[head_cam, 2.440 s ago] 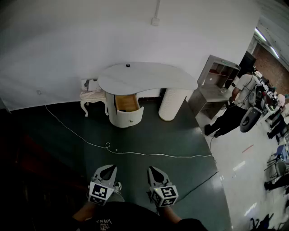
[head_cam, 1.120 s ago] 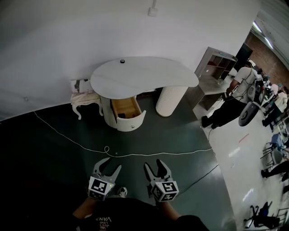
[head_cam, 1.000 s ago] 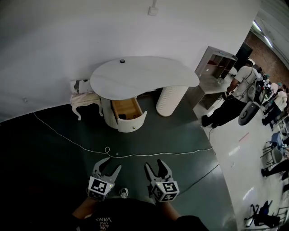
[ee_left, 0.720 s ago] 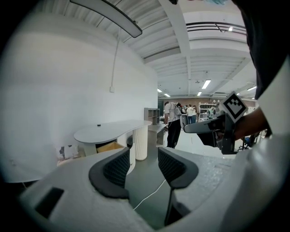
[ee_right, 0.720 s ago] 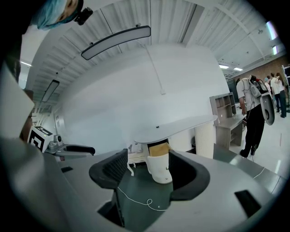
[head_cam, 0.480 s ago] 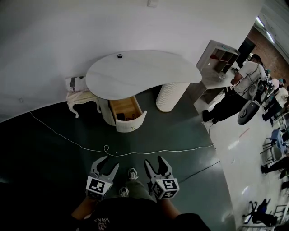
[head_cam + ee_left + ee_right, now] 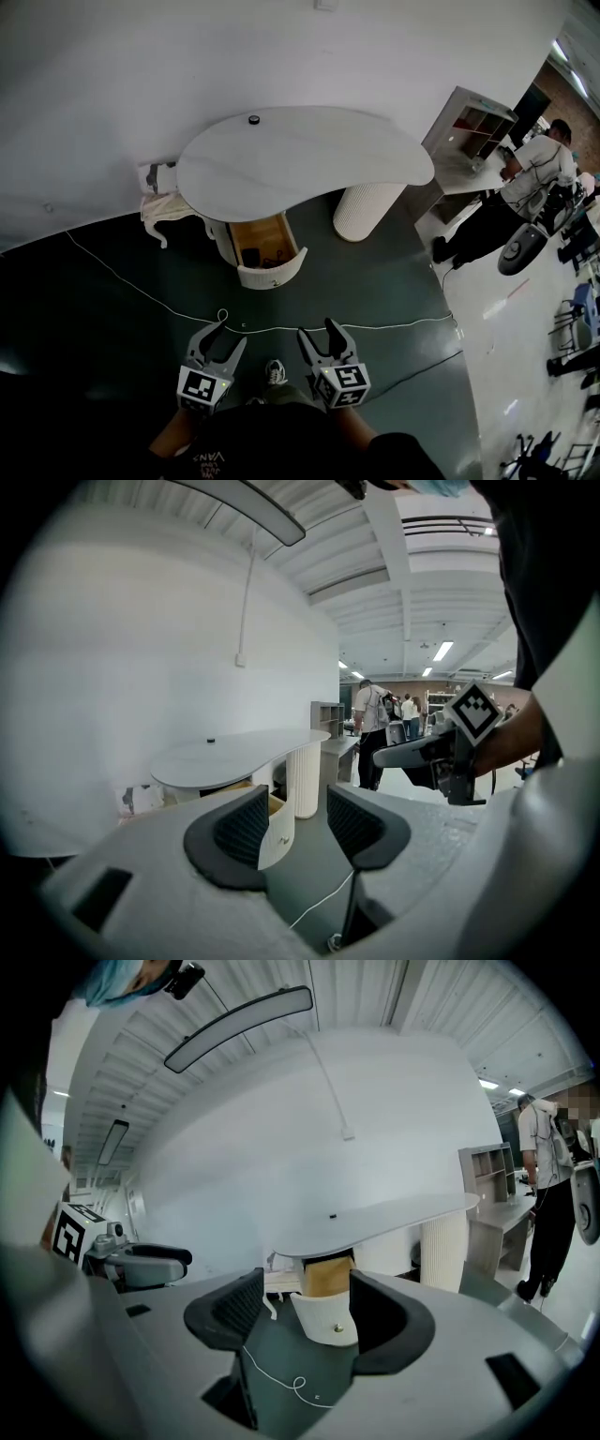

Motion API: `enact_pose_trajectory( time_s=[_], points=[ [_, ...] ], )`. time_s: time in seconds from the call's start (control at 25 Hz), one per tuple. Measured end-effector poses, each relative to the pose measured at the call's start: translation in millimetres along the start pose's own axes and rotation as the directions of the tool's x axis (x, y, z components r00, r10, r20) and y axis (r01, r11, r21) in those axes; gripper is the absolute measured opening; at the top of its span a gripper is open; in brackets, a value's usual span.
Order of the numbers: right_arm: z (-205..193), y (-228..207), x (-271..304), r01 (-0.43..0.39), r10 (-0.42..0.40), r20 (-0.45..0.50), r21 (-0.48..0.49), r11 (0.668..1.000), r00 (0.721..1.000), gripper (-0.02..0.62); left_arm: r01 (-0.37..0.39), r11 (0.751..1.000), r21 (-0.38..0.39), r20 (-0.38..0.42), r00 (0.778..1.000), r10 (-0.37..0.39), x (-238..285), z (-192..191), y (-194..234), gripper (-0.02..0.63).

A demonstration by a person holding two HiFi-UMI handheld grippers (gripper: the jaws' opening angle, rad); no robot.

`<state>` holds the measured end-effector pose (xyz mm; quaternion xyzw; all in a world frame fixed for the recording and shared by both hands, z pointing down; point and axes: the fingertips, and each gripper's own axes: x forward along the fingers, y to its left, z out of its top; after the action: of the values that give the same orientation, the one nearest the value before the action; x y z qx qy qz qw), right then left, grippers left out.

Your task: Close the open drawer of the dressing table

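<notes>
A: Head view?
B: Drawer (image 7: 270, 255) open under the dressing table (image 7: 300, 159), far off; left gripper (image 7: 221, 336) and right gripper (image 7: 317, 330) near, well apart from it.
A: Left gripper view?
B: Jaws spread, empty.
A: Right gripper view?
B: Released too, drawer beyond.

Bright ceiling strips – dim floor – strong fisheye edges.
</notes>
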<state>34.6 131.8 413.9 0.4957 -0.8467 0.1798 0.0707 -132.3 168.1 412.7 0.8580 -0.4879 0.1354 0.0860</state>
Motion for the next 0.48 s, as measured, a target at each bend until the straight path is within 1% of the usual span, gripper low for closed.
enact_pose_trajectory(
  time_s=[0.32,0.48],
  points=[
    [4,-39,45,-0.050,0.049,-0.040,-0.019,0.999,0.998,0.272,-0.043,0.999,0.007,-0.035,0.998,0.043,45,13,12,0.189],
    [-4,-51,65,-0.075,0.072,-0.063,-0.039,0.996,0.995,0.273,-0.053,0.998,0.019,-0.044,0.998,0.054,64,8,16,0.189]
  ],
)
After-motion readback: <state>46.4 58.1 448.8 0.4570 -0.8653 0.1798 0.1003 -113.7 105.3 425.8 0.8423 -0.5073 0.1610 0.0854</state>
